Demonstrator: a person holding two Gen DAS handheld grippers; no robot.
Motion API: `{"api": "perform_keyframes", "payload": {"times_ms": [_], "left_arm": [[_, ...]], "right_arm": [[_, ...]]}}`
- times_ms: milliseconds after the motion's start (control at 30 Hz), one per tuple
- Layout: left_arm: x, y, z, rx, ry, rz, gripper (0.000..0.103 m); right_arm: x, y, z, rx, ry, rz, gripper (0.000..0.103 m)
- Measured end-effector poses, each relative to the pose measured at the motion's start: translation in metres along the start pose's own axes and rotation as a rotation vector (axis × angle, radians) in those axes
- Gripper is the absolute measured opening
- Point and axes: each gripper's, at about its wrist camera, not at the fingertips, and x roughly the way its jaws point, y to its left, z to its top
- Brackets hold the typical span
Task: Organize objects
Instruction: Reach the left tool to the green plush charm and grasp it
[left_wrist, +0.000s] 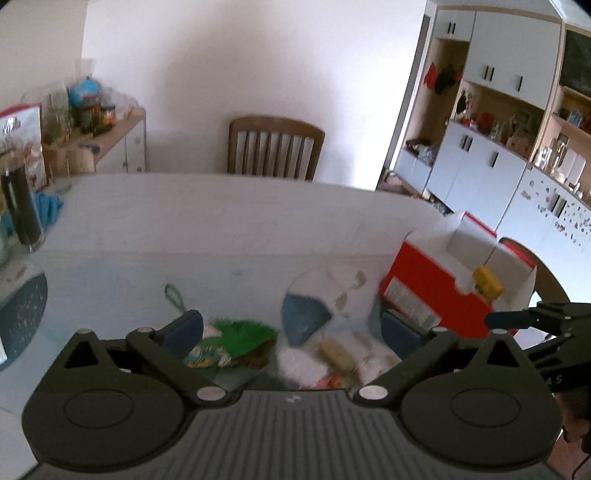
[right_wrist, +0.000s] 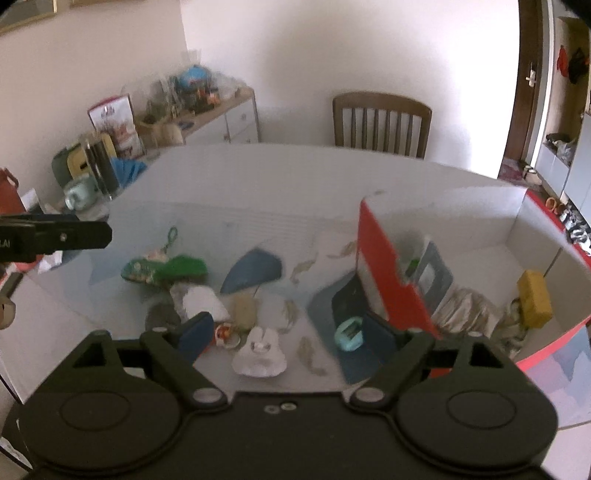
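Small objects lie loose on the white table: a green fuzzy pouch (left_wrist: 236, 341) (right_wrist: 166, 269), a blue wedge-shaped piece (left_wrist: 304, 319) (right_wrist: 255, 273), a white plastic piece (right_wrist: 260, 354), a beige block (right_wrist: 245, 310) and a teal gadget (right_wrist: 349, 334). A red-and-white box (left_wrist: 436, 291) (right_wrist: 391, 277) stands at the right; a yellow sponge (left_wrist: 487, 282) (right_wrist: 533, 299) and a packet lie inside. My left gripper (left_wrist: 291, 332) is open and empty above the pouch and wedge. My right gripper (right_wrist: 288, 332) is open and empty above the white piece, beside the box wall.
A wooden chair (left_wrist: 275, 149) (right_wrist: 382, 123) stands at the table's far side. Jars and a blue cloth (right_wrist: 129, 170) crowd the table's left end, beside a cluttered sideboard (left_wrist: 107, 136). Cabinets (left_wrist: 491, 158) line the right wall. A blue placemat (left_wrist: 22, 314) lies at the left.
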Motion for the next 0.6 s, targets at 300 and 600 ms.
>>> {"api": "perform_keyframes", "payload": {"times_ms": [300,600], "left_arm": [[0.034,0.041,-0.017,0.046,0.079,0.049,0.103],[0.075,0.071,-0.026,0.081,0.165,0.063,0.103]], "right_arm": [[0.042,0.015,-0.012,-0.024,0.092,-0.018,0.085],[0.068,0.020,-0.016,-0.044,0.162,-0.030,0.081]]}}
